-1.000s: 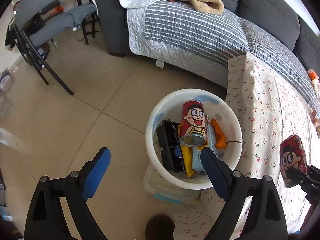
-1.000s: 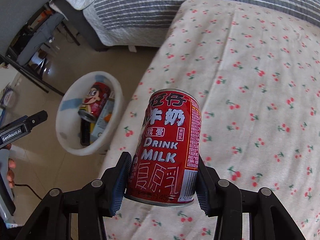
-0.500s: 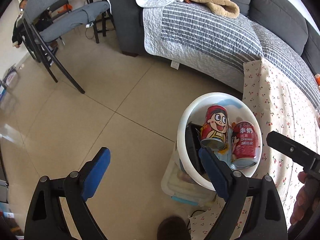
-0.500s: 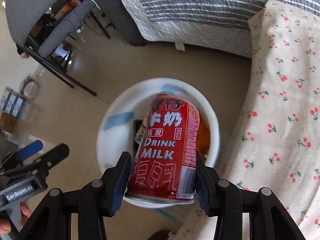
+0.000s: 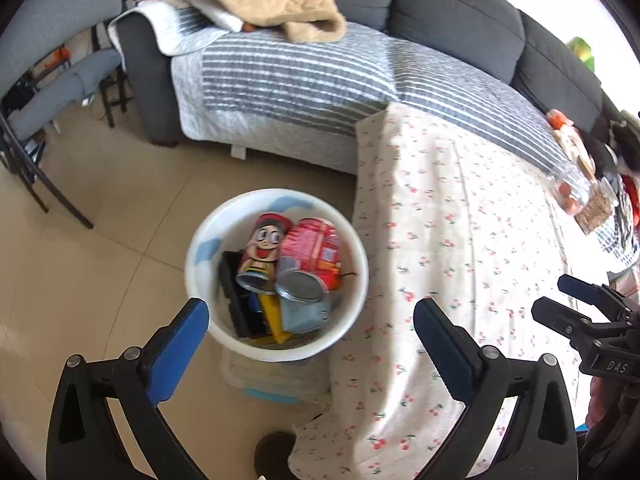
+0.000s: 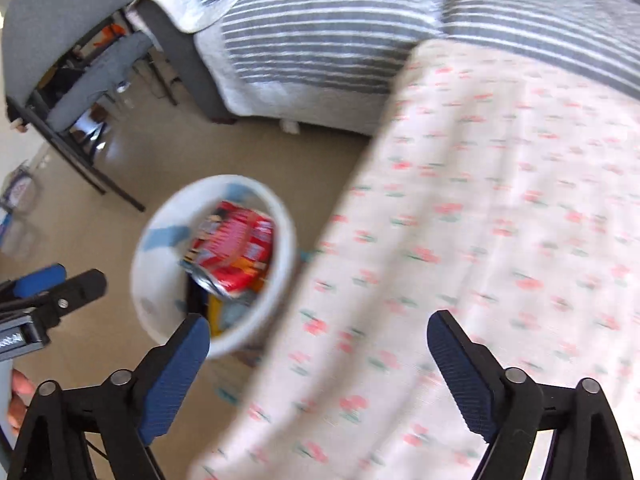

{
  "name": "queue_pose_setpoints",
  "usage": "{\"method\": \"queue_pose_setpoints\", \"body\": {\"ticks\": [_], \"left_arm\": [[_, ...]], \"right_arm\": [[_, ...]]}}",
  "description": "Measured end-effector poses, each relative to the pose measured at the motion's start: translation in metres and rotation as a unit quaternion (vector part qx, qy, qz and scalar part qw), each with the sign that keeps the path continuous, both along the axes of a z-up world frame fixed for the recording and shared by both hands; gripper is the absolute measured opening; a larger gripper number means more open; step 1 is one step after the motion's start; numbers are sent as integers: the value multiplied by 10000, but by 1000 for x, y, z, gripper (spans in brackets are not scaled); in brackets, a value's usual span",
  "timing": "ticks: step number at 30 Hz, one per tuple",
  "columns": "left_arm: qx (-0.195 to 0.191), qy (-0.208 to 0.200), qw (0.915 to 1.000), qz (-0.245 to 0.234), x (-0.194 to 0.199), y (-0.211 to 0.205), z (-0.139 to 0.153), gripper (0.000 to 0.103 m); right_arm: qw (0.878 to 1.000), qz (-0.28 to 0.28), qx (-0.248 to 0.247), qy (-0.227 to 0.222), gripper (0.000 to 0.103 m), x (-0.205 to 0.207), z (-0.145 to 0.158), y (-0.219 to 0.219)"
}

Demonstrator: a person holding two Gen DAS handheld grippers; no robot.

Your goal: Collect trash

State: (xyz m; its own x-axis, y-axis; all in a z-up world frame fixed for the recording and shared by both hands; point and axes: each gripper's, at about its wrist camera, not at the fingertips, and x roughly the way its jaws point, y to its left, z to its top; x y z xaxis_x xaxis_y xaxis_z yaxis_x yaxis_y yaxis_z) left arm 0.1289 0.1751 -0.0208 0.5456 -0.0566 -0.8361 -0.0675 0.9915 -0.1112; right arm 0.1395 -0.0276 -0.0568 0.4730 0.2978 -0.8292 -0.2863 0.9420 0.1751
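Red milk can (image 5: 310, 248) lies on its side in the white bin (image 5: 352, 300), touching a second, cartoon-faced can (image 5: 260, 254) amid other trash. Bin stands on the tiled floor just beside the cherry-print cloth (image 5: 460, 240). Right gripper (image 6: 318, 356): jaws have just been opening, now wide, nothing between them. Left gripper (image 5: 310, 336): jaws have also just been opening, spread wide, empty, hovering over the bin's near rim. Right view blurred.
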Motion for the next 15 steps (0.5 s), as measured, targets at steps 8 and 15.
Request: {"method": "queue_pose_setpoints", "body": {"ticks": [8, 15], "left_arm": [[-343, -39, 9946, -983, -32, -106, 17, 103], [90, -157, 9948, -1004, -78, -148, 13, 103]], "right_arm": [[9962, -827, -241, -115, 97, -81, 36, -106], [9873, -1502, -43, -506, 98, -159, 46, -172]]}}
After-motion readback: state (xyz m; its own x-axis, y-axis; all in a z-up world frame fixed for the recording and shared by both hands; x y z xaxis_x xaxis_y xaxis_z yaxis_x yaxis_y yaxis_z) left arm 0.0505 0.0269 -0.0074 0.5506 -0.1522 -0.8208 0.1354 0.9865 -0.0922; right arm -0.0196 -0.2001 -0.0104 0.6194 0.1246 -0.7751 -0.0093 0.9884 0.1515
